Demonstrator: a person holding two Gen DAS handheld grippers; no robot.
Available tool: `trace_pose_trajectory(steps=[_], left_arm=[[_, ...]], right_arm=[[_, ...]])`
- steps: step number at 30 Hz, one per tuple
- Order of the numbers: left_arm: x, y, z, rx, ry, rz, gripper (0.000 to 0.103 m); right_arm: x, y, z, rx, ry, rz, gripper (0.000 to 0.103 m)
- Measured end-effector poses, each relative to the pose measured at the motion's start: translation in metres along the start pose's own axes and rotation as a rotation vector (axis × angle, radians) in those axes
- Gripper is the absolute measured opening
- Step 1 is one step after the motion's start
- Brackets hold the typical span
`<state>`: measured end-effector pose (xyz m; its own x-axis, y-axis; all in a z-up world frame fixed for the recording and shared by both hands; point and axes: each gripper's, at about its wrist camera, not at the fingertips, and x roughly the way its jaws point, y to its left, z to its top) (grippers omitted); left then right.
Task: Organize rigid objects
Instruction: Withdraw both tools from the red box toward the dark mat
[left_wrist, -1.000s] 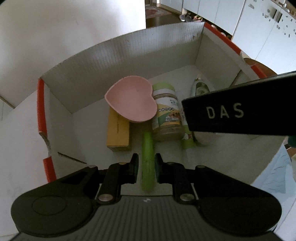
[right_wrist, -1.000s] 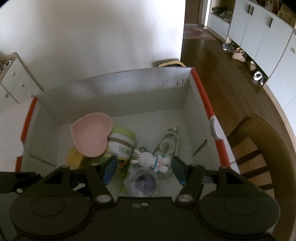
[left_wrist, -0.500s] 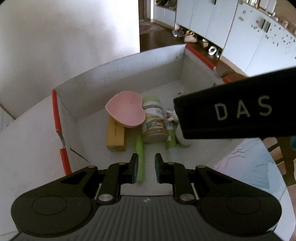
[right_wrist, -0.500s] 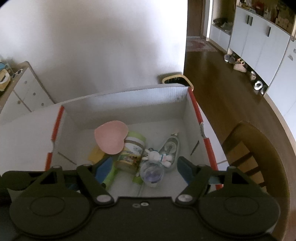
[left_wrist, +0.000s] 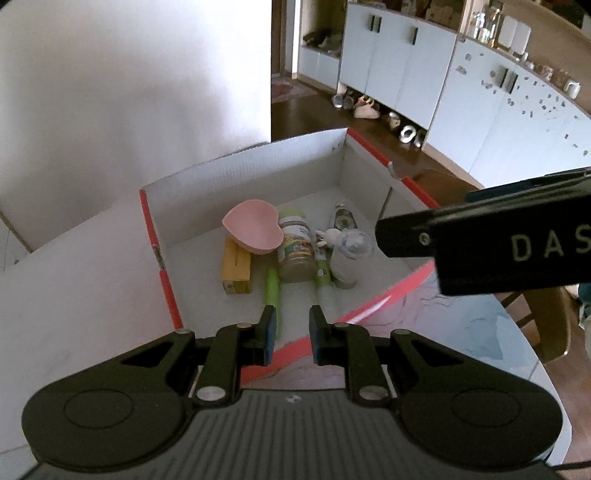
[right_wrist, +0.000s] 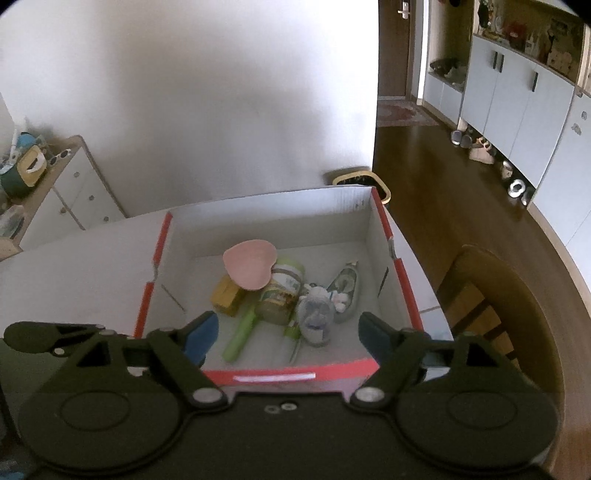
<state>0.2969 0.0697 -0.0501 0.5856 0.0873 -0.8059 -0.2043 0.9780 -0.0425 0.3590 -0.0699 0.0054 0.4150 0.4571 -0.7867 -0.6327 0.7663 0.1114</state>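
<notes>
A white cardboard box (right_wrist: 258, 212) with red edges holds a pink heart-shaped bowl (right_wrist: 249, 264), a green-lidded jar (right_wrist: 280, 291), a yellow carton (right_wrist: 225, 295), a green stick (right_wrist: 240, 332), a clear bottle (right_wrist: 316, 317), a bunny toy (left_wrist: 328, 236) and a small shoe (right_wrist: 345, 284). My right gripper (right_wrist: 288, 338) hovers above the box's near edge, its jaws opening wide with nothing between them. In the left wrist view the bowl (left_wrist: 255, 230), jar (left_wrist: 295, 247) and bottle (left_wrist: 349, 254) lie ahead. My left gripper (left_wrist: 291, 332) is shut and empty over the near rim.
A wooden chair (right_wrist: 498, 295) stands right of the box. The box sits on a table with a pale blue patterned top (left_wrist: 461, 332). White cabinets (left_wrist: 406, 74) line the far wall; a low dresser (right_wrist: 66, 184) and a basket (right_wrist: 362, 177) stand beyond the box.
Both grippers have risen and drawn back from the box, so its contents look smaller. The right jaws have spread wider. The clear bottle stays in the box.
</notes>
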Motion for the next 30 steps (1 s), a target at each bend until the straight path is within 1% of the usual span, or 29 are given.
trace_pose_trajectory(steps=[9, 16, 17, 18, 19, 20, 21, 22, 23, 26, 28, 30], left_arm=[[-0.032, 0.003, -0.025, 0.016, -0.06, -0.046, 0.018], [-0.049, 0.003, -0.044, 0.021, -0.083, -0.051, 0.018], [-0.051, 0.005, -0.046, 0.02, -0.087, -0.051, 0.02], [-0.053, 0.006, -0.048, 0.019, -0.094, -0.053, 0.03], [-0.055, 0.007, -0.05, 0.019, -0.102, -0.053, 0.036], [-0.059, 0.008, -0.053, 0.018, -0.116, -0.052, 0.053], [-0.064, 0.009, -0.056, 0.019, -0.133, -0.053, 0.067], [-0.068, 0.01, -0.058, 0.023, -0.151, -0.052, 0.07], [-0.072, 0.01, -0.06, 0.028, -0.165, -0.05, 0.071], [-0.08, 0.013, -0.067, 0.036, -0.173, -0.07, 0.071], [-0.085, 0.015, -0.073, 0.043, -0.181, -0.075, 0.073], [-0.091, 0.016, -0.079, 0.047, -0.19, -0.077, 0.078]], right_arm=[[-0.037, 0.007, -0.029, -0.031, -0.053, 0.01, 0.088], [-0.063, 0.006, -0.055, -0.037, -0.089, 0.033, 0.09], [-0.066, 0.006, -0.058, -0.038, -0.094, 0.032, 0.09], [-0.069, 0.007, -0.062, -0.037, -0.1, 0.03, 0.09], [-0.071, 0.007, -0.066, -0.034, -0.105, 0.03, 0.091], [-0.073, 0.007, -0.07, -0.032, -0.107, 0.033, 0.091], [-0.075, 0.008, -0.074, -0.028, -0.108, 0.036, 0.091], [-0.077, 0.008, -0.077, -0.024, -0.108, 0.036, 0.091], [-0.078, 0.009, -0.081, -0.021, -0.108, 0.038, 0.091], [-0.083, 0.011, -0.094, -0.016, -0.109, 0.04, 0.091], [-0.086, 0.011, -0.101, -0.007, -0.109, 0.046, 0.092], [-0.088, 0.011, -0.108, 0.007, -0.11, 0.05, 0.094]])
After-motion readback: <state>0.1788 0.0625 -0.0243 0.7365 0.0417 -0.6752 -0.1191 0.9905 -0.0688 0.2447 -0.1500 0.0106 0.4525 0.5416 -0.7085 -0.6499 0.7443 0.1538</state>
